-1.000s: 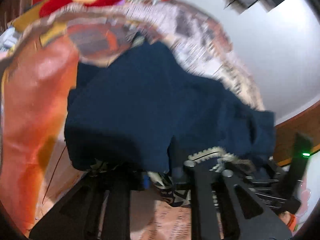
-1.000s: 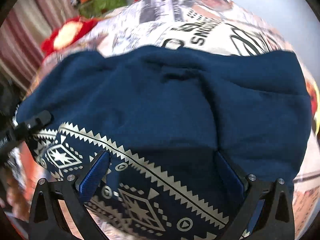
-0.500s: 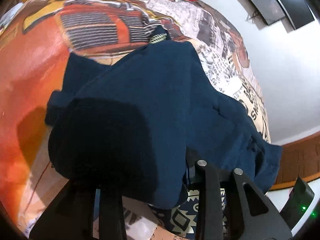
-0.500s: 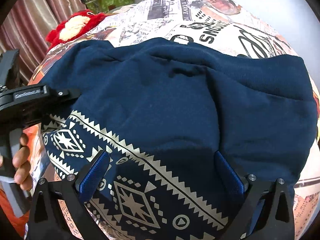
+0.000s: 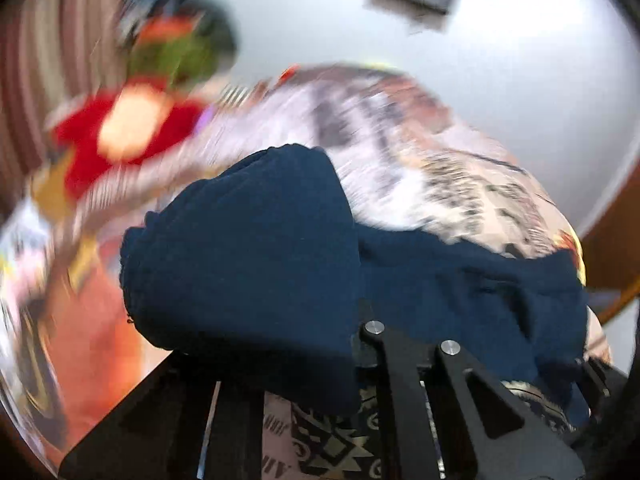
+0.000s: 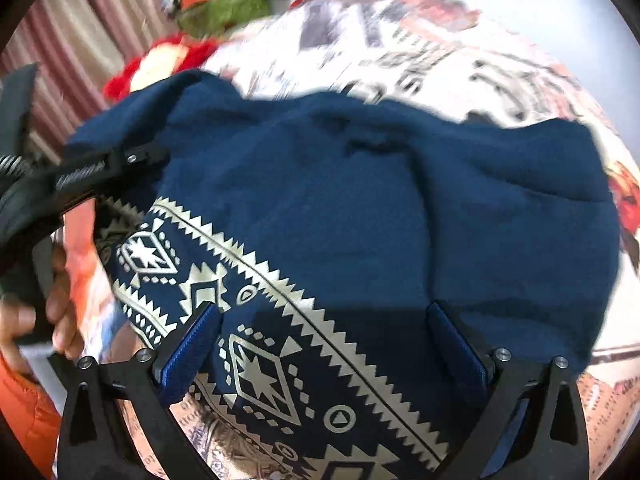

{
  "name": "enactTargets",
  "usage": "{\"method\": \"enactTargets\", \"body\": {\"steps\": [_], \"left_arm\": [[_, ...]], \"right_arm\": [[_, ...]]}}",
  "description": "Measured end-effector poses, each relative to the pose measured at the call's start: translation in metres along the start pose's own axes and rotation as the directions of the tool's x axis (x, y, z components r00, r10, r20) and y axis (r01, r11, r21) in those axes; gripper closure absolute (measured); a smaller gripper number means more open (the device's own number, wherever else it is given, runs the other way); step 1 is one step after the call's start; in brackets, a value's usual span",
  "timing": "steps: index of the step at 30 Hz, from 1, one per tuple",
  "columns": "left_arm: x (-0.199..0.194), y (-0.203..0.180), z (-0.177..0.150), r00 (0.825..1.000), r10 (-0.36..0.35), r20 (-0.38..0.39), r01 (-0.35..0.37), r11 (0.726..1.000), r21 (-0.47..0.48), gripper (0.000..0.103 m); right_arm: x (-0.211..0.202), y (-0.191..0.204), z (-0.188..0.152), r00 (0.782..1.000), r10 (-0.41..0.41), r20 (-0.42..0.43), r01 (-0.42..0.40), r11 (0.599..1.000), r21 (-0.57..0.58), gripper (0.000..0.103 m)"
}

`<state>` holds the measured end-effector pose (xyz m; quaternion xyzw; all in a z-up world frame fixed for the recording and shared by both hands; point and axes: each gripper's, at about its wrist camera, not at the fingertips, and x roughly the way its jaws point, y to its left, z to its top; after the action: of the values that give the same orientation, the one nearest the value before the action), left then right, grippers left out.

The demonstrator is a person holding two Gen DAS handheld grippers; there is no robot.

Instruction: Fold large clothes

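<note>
Left jaws, clamped on navy garment (image 5: 248, 264), have lifted its fold higher.

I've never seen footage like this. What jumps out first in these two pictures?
The big navy garment fills the middle of both views, with a band of cream geometric patterns crossing its lower left in the right wrist view. It lies on a bedspread printed like newspaper. At the garment's left edge the left gripper has a bunched fold of it draped over its fingers, while a red plush toy sits blurred at the upper left beyond.
</note>
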<state>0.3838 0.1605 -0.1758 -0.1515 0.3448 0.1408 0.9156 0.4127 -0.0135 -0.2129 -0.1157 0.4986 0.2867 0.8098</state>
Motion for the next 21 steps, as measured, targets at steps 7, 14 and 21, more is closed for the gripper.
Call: {"method": "enactTargets", "body": {"steps": [7, 14, 21], "left_arm": [[-0.044, -0.097, 0.019, 0.987, -0.138, 0.082, 0.116, 0.965, 0.234, 0.092], [-0.077, -0.18, -0.011, 0.943, -0.331, 0.03, 0.287, 0.858, 0.426, 0.092], [-0.036, -0.209, -0.074, 0.882, -0.352, -0.312, 0.458, 0.794, 0.4, 0.092]], "right_arm": [[0.018, -0.008, -0.007, 0.997, -0.034, -0.075, 0.031, 0.999, -0.039, 0.0], [-0.051, -0.084, -0.025, 0.986, 0.161, -0.039, -0.148, 0.96, 0.24, 0.005], [-0.153, -0.19, -0.086, 0.996, -0.04, 0.084, -0.002, 0.896, 0.445, 0.005]]}}
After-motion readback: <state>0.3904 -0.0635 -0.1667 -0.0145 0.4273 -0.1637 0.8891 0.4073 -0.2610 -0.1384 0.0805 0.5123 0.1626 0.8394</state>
